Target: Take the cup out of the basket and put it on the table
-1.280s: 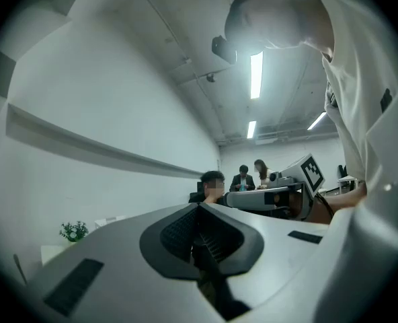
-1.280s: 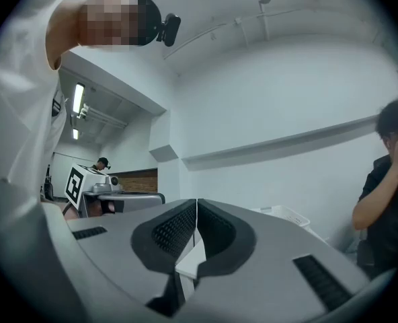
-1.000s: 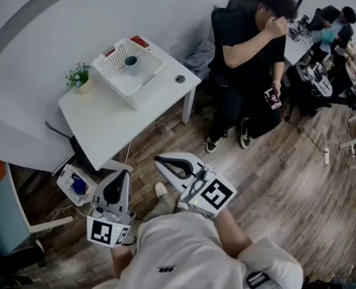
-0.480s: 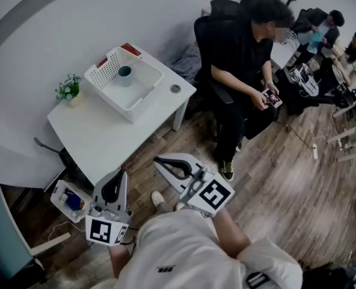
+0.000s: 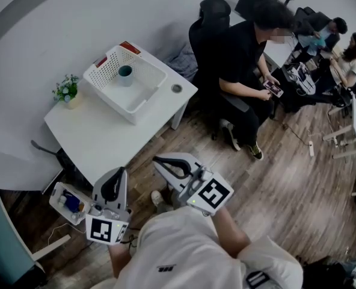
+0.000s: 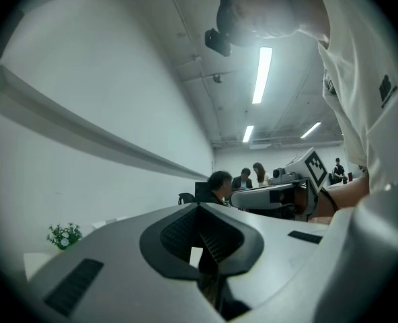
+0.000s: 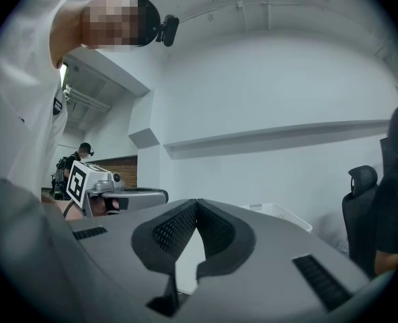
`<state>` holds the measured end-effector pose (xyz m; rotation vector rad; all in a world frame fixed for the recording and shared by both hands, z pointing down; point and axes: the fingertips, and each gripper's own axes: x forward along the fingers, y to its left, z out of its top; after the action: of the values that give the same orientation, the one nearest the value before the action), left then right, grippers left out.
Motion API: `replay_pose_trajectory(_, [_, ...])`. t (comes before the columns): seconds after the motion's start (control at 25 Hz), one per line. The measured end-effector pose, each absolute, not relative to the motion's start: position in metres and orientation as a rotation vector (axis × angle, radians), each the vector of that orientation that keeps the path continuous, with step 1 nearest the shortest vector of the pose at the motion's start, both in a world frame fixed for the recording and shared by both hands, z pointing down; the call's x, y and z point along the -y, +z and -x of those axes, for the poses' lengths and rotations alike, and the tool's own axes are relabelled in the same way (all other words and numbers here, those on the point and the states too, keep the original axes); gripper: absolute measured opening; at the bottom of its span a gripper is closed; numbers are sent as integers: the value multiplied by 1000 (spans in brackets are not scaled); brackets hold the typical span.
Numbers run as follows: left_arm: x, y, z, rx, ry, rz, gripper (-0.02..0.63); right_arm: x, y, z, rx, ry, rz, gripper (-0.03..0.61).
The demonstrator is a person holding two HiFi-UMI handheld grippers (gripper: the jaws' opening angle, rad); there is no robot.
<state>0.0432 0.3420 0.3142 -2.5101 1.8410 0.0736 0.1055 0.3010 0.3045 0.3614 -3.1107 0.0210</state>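
In the head view a teal cup (image 5: 125, 72) stands upright in the back part of a white basket (image 5: 143, 95), which sits on the white table (image 5: 100, 134). Both grippers are held close to my body over the wooden floor, well short of the table. My left gripper (image 5: 120, 172) is shut with nothing in it; its own view shows the jaws meeting at the tip (image 6: 199, 206). The right gripper (image 5: 158, 160) is also shut and empty (image 7: 197, 202). The basket's rim (image 7: 281, 213) shows past the right jaws; the cup is hidden there.
A small potted plant (image 5: 65, 90) stands at the table's left corner (image 6: 63, 235). A person in black sits on an office chair (image 5: 241, 59) just right of the table. A small box (image 5: 70, 198) lies on the floor beside my left gripper. More people sit at desks far right.
The seated person has lowered the hand and turned on the chair, legs swinging right. The view has drifted slightly. Both grippers stay shut in about the same place.
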Motion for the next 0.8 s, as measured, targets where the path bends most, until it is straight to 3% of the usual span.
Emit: replay_pose_trajectory(0.8, [-254, 326, -14, -1997, 95, 2443, 9, -209, 315, -71, 3100, -38, -129, 12])
